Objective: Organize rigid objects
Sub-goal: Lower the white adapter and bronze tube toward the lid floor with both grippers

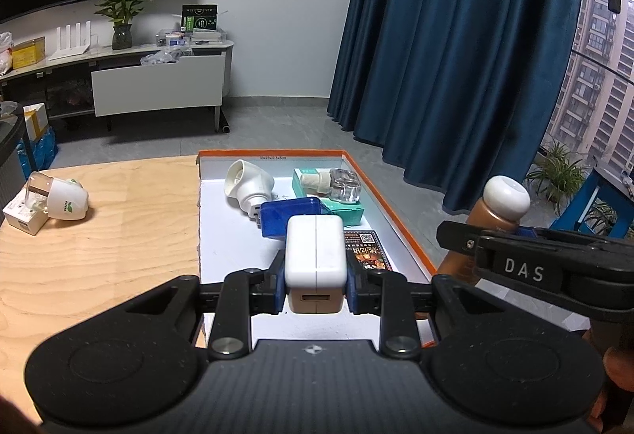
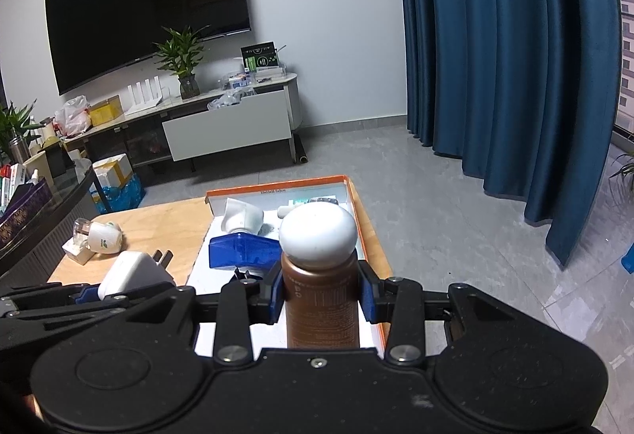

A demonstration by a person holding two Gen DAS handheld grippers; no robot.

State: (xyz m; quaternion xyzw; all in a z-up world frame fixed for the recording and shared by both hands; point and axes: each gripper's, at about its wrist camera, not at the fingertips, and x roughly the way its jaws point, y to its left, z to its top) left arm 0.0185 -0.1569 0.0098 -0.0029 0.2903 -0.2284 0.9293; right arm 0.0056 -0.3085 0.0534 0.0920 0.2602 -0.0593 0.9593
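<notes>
Right up close, a white charger block (image 1: 315, 259) is squeezed between the two blue pads of the left gripper (image 1: 315, 285). It is held over the near end of an open box (image 1: 400, 220) with an orange rim and a white inside. Just beside it, a brown bottle (image 2: 321, 307) with a round white cap is clamped in the right gripper (image 2: 321, 301), and it is kept upright above the box's near right corner.

Further in, a small dark printed card (image 1: 368, 250) is seen lying flat on the box floor near the right wall. Past the charger, a blue plastic case (image 1: 291, 214) is found in the middle of the box. At the far end, a white plug-in gadget (image 1: 247, 182) is laid on its side by the left wall, and a clear little bottle (image 1: 337, 184) is rested on a green packet (image 1: 342, 210) by the right wall.

The box is set on the right edge of a wooden table (image 1: 119, 244). Near the table's far left corner, another white gadget (image 1: 61, 198) is leaned on a small white carton (image 1: 23, 222).
</notes>
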